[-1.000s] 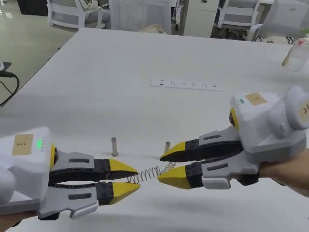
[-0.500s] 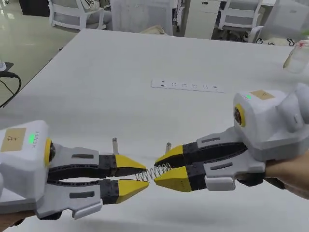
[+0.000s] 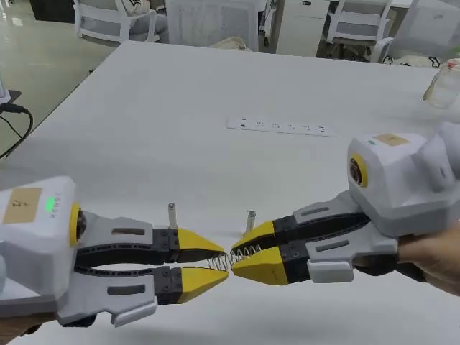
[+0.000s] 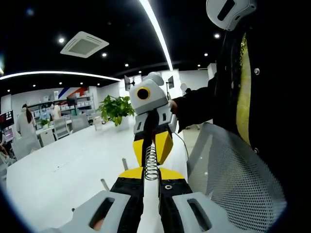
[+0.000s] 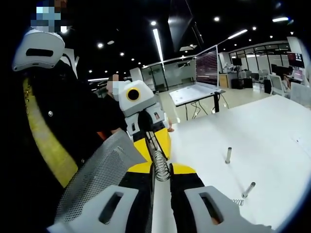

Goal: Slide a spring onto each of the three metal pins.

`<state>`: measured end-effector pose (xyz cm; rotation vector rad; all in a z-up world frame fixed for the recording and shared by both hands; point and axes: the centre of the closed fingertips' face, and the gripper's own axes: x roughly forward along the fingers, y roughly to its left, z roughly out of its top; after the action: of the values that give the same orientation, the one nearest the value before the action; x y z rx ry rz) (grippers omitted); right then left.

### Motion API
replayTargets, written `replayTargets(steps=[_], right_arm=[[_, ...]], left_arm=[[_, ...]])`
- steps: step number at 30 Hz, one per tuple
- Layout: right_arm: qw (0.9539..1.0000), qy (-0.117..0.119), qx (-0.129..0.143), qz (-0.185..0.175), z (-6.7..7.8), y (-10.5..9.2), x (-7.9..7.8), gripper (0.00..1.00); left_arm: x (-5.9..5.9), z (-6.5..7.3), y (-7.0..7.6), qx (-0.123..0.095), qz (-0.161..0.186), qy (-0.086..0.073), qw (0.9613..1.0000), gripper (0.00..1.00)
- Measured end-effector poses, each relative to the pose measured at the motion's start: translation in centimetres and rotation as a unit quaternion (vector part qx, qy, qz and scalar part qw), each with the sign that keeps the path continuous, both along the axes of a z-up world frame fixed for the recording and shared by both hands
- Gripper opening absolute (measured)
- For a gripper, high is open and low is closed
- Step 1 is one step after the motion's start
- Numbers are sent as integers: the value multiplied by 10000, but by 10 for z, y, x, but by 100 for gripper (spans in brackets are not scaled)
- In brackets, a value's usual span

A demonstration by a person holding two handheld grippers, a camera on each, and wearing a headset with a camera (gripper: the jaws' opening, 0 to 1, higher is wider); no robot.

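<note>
Spring (image 3: 231, 258): short wire coil, held clear of the table (image 3: 180, 129) in the lower middle of the head view. It bridges the tips of both grippers and is on no pin.

Left gripper (image 3: 215, 264): lower left. Its yellow tips are pinched on one end of the coil, and its own view shows the spring (image 4: 151, 162) running out of the narrow slot between the jaws.

Right gripper (image 3: 243, 252): lower right. It is clamped on the other end, and the spring (image 5: 160, 164) sits the same way in its slot.

Pins: two stand upright and bare just behind the tips, one left of centre (image 3: 172, 215), one (image 3: 251, 220) close behind the right gripper's upper tip.

Second spring (image 5: 237, 202): what looks like one lies flat at the lower right of the right gripper view, beside a pin (image 5: 248, 189).

Risks, as judged:
- The coil is pushed end to end between opposed tips, so it may bow and pop out sideways.
- If one side lets go while the coil is loaded, it may flick off the table.
- A pinch across the turns could flatten them or block the bore, and the spring would then catch on the pin top.
- The right tips are close to the nearer pin, so a small swing could knock it over if it stands loose, which cannot be told.
</note>
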<state>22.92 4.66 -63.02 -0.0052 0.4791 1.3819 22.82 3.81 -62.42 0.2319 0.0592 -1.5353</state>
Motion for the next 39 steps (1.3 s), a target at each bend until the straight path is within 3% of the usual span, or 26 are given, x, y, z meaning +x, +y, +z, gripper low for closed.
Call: replayTargets(steps=[7,14,21,25,32,39], right_arm=[[9997,0,-212,94,0,1,-3,8],[9967,-66,-773,230,-3,-1,-5,8],[9901,-318,-1335,286,-7,-1,-4,8],[9875,-367,-1500,319,-9,-1,-5,8],[9765,-436,-2071,408,-16,-6,-2,8],[9737,-456,-2189,448,-15,-7,-1,8]], left_arm=[[0,-1,-1,21,12,30,10000,2],[0,-6,-5,141,-4,-90,9999,2],[2,-13,-8,310,14,-225,9993,2],[2,-15,-8,378,-9,-251,9990,2],[2,-26,-15,592,-89,-360,9976,2],[3,-29,-17,615,-135,-337,9974,2]])
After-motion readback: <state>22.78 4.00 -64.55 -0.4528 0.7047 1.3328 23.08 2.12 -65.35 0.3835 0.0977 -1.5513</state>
